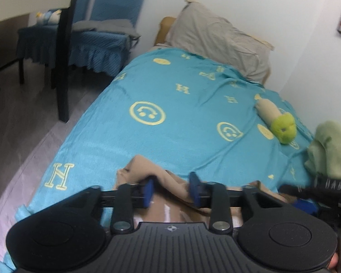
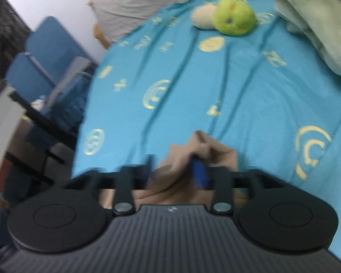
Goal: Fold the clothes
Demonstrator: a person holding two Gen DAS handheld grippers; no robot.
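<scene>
A bed covered by a turquoise blanket (image 1: pixel 170 122) with yellow smiley faces and letter marks fills the middle of both views. At the upper centre of the left wrist view a grey pillow (image 1: pixel 218 38) leans against the white wall (image 1: pixel 272 6) at the head of the bed, and a chair with a blue cover (image 1: pixel 97 38) stands on the floor at the upper left beside a dark table leg (image 1: pixel 62 68). A pale green garment (image 1: pixel 332 150) lies bunched at the right edge of that view, and it shows again at the upper right of the right wrist view. The tan garment (image 1: pixel 147 170), the piece being folded, lies on the blanket at the lower centre of both views, right in front of the cameras. A small stuffed toy (image 1: pixel 277 120) with a lime green head and cream body rests on the blanket at the right of the left wrist view, near the green garment but apart from it. The left claw (image 1: pixel 172 190) has its blue fingers (image 1: pixel 149 190) apart with a raised fold of the tan cloth running between them. The right claw (image 2: pixel 175 168) also sits over the tan cloth with bunched fabric between its fingers, but the view is blurred, and whether it is gripping cannot be told.
</scene>
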